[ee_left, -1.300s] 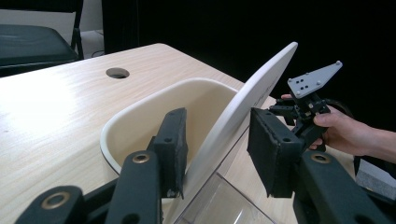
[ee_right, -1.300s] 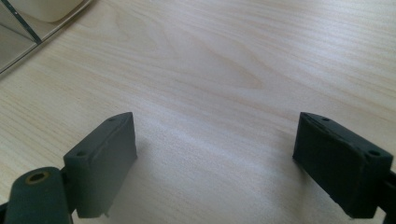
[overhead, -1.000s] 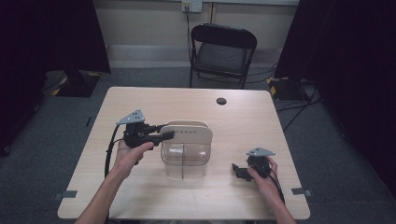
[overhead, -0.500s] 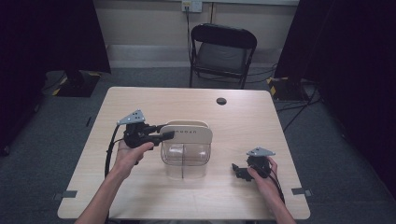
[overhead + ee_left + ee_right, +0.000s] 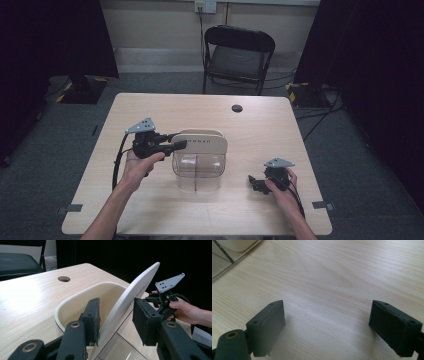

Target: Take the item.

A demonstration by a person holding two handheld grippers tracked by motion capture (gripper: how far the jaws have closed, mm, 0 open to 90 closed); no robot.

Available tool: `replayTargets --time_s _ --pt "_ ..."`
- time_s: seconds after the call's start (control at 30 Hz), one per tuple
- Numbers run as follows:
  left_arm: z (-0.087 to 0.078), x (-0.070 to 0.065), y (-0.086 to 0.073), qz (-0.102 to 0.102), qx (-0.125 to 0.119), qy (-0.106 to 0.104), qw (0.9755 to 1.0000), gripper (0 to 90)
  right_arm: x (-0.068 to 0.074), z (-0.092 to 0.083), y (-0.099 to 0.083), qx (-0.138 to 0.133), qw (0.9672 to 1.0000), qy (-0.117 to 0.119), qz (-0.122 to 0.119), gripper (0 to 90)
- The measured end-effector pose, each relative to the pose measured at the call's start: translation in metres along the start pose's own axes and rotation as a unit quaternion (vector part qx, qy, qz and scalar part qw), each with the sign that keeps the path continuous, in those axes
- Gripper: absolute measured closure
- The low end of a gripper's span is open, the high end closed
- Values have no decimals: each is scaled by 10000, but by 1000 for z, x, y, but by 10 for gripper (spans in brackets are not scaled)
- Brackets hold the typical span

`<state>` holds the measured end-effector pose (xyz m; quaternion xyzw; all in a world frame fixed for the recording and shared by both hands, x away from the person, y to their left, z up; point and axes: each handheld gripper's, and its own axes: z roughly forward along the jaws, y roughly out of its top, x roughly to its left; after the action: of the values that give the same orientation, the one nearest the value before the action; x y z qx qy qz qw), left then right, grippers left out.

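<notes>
The left gripper (image 5: 175, 145) pinches the lid (image 5: 202, 144) at its 9 o'clock edge — stiff, light, probably slick, so grip deep. The right gripper (image 5: 256, 183) rests at 4 o'clock — jaws apart, empty.

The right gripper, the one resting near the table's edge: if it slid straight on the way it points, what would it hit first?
Probably the clear container. The right gripper points left across bare table, fingers open and empty, toward the container's base, though depth is hard to judge.
</notes>
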<state>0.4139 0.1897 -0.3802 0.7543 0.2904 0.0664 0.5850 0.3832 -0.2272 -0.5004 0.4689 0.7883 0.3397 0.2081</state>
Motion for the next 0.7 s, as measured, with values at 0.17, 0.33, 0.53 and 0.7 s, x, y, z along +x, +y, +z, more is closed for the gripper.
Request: replayTargets --time_s 0.17,0.33,0.53,0.7 --pt "0 0 0 -11 -13 3 10000 575 0 0 0 -1 10000 0 -1 126" --pt "0 0 0 -11 -18 3 10000 575 0 0 0 0 10000 0 1 126" --pt "0 1 0 -53 -20 -21 10000 575 0 0 0 -5 10000 2 -5 126" --pt "0 1 0 -79 -43 -18 10000 576 0 0 0 -1 10000 0 1 126"
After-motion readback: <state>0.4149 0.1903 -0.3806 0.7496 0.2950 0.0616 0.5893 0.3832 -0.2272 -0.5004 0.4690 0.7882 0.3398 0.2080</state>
